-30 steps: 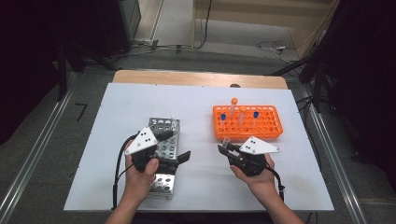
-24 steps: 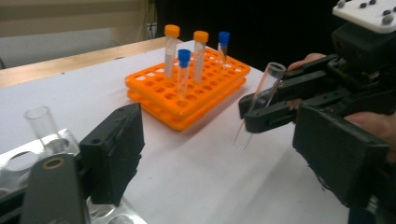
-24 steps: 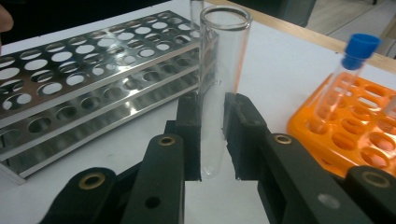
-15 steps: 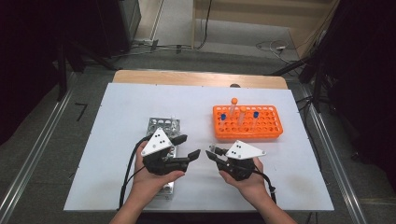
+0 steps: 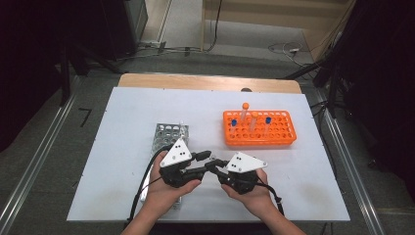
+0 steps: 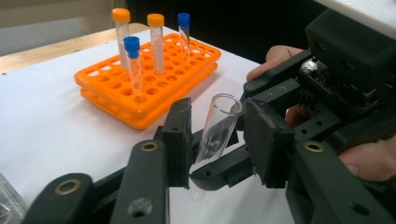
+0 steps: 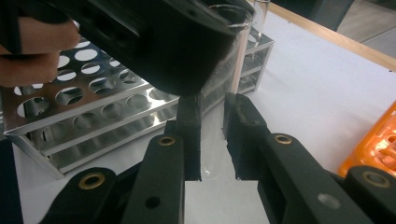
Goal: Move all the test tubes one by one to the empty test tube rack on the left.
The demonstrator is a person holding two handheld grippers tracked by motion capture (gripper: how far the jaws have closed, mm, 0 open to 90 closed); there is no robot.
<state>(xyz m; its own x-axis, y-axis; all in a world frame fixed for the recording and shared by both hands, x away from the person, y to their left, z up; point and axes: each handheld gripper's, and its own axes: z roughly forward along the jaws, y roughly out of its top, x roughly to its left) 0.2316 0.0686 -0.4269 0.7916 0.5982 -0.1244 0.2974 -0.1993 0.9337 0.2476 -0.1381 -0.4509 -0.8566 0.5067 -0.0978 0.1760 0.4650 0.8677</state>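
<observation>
Tube (image 6: pixel 218 125) handover between my two tongs, in front of the orange rack (image 5: pixel 260 129).

Clear, uncapped and empty, it looks light, stiff, slick and easy to crack, so I judge it wants a gentle pinch across its straight wall, never on the open lip. My right tongs (image 7: pixel 212 126) are pressed together on its lower part, holding it tilted over the table (image 5: pixel 122 127), nearer me than the orange rack. My left tongs (image 6: pixel 219 140) have just been closing around its upper half, the pads not yet clearly pressing. Left of the orange rack stands the steel rack (image 5: pixel 169 134), and capped tubes (image 6: pixel 155 42) stand in the orange one.
</observation>
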